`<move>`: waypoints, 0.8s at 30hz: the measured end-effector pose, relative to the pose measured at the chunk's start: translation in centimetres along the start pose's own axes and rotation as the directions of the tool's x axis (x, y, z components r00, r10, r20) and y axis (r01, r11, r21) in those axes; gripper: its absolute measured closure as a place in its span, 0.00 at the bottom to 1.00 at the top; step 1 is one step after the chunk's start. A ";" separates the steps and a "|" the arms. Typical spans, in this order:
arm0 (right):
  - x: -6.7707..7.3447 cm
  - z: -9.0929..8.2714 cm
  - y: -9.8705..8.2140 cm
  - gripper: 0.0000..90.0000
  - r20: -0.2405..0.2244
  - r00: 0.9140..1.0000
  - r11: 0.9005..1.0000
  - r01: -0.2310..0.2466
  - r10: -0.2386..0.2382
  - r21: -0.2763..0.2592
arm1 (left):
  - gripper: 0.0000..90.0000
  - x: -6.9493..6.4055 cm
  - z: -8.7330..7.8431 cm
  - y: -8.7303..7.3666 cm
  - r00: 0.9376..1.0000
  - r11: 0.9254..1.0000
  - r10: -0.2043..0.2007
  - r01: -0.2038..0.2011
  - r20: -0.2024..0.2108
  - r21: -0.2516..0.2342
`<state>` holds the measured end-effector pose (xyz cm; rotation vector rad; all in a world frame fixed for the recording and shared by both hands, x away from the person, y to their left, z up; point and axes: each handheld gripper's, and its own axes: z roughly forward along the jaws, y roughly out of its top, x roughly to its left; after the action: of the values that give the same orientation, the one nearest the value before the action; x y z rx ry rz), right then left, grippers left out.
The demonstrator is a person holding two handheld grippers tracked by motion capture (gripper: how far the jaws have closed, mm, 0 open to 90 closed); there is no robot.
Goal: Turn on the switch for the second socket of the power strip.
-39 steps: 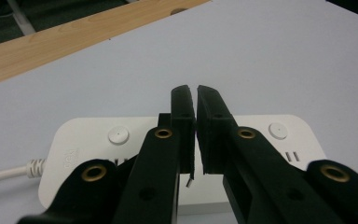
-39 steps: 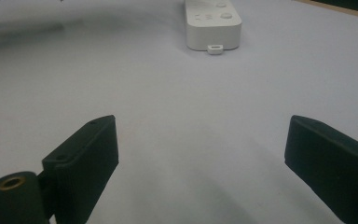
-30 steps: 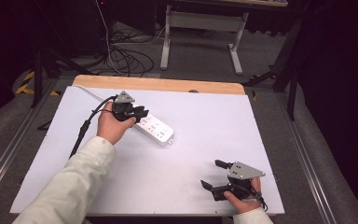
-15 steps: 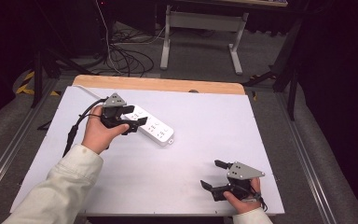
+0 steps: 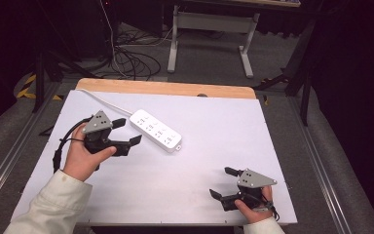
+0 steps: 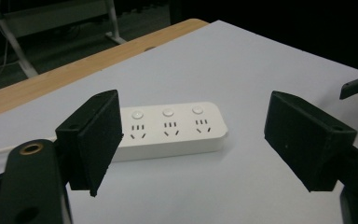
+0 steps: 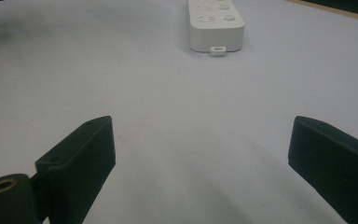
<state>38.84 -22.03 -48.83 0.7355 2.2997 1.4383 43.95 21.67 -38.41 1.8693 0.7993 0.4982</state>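
Centrally, white power strip (image 5: 155, 130) lies flat on table (image 5: 214, 117). Left gripper (image 5: 127, 131) at its 9 o'clock, jaws apart, empty. Right gripper (image 5: 224, 183) at 5 o'clock, jaws apart.

One white power strip (image 5: 155, 130) is lying on the bench (image 5: 214, 126), with one white cord running off its far end. Three round buttons are showing on the power strip (image 6: 165, 128) in the left gripper view, each above one socket. Two hand-held grippers are sitting over the bench: the left hand-held gripper (image 5: 127, 131) just beside the strip, the right hand-held gripper (image 5: 223, 182) well apart from it. Each is showing two spread black jaws.
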 end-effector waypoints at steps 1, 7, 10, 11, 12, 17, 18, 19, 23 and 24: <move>0.0 0.0 0.0 0.09 0.000 1.000 1.000 0.000 0.000 0.000 | 0.22 0.0 0.0 0.0 1.000 1.000 0.000 0.000 0.000 0.000; -0.1 0.0 0.0 0.09 0.003 1.000 1.000 0.000 0.000 -0.001 | 0.21 -0.7 -1.4 -1.8 0.999 0.999 0.051 -0.052 0.005 0.014; -0.1 0.0 0.0 0.09 0.002 1.000 1.000 0.001 -0.001 -0.001 | 0.20 -1.1 -2.1 -2.5 0.998 0.998 0.065 -0.065 0.026 0.002; -0.1 0.0 0.0 0.09 0.002 1.000 1.000 0.001 -0.001 -0.001 | 0.20 -1.3 -2.3 -2.8 0.997 0.998 0.066 -0.066 0.034 0.000; -0.1 0.0 0.0 0.08 0.002 1.000 1.000 0.001 -0.001 0.000 | 0.18 -1.4 -2.5 -3.1 0.997 0.998 0.064 -0.064 0.050 -0.001; -0.1 -0.1 0.0 0.07 -0.001 1.000 1.000 0.004 -0.004 0.001 | 0.15 -1.5 -3.1 -4.6 0.993 1.000 0.025 -0.024 0.112 -0.016; -0.1 -0.1 0.0 0.07 -0.001 1.000 1.000 0.003 -0.003 0.000 | 0.15 -1.5 -3.3 -4.8 0.993 0.999 0.031 -0.030 0.112 -0.013; -0.1 -0.1 0.0 0.07 -0.001 1.000 1.000 0.003 -0.003 0.000 | 0.15 -1.5 -3.3 -5.1 0.993 0.999 0.032 -0.030 0.116 -0.013; -0.2 -0.2 0.0 0.07 -0.004 1.000 1.000 0.008 -0.008 -0.002 | 0.14 -1.5 -3.8 -6.2 0.992 0.999 0.041 -0.039 0.123 -0.018; -0.2 -0.3 -0.1 0.07 -0.004 1.000 1.000 0.010 -0.010 -0.002 | 0.14 -1.5 -3.9 -6.4 0.991 0.999 0.049 -0.046 0.127 -0.020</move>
<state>38.87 -22.40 -48.78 0.7204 2.3018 1.4391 38.41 24.91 -42.62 1.8876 0.6655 0.4099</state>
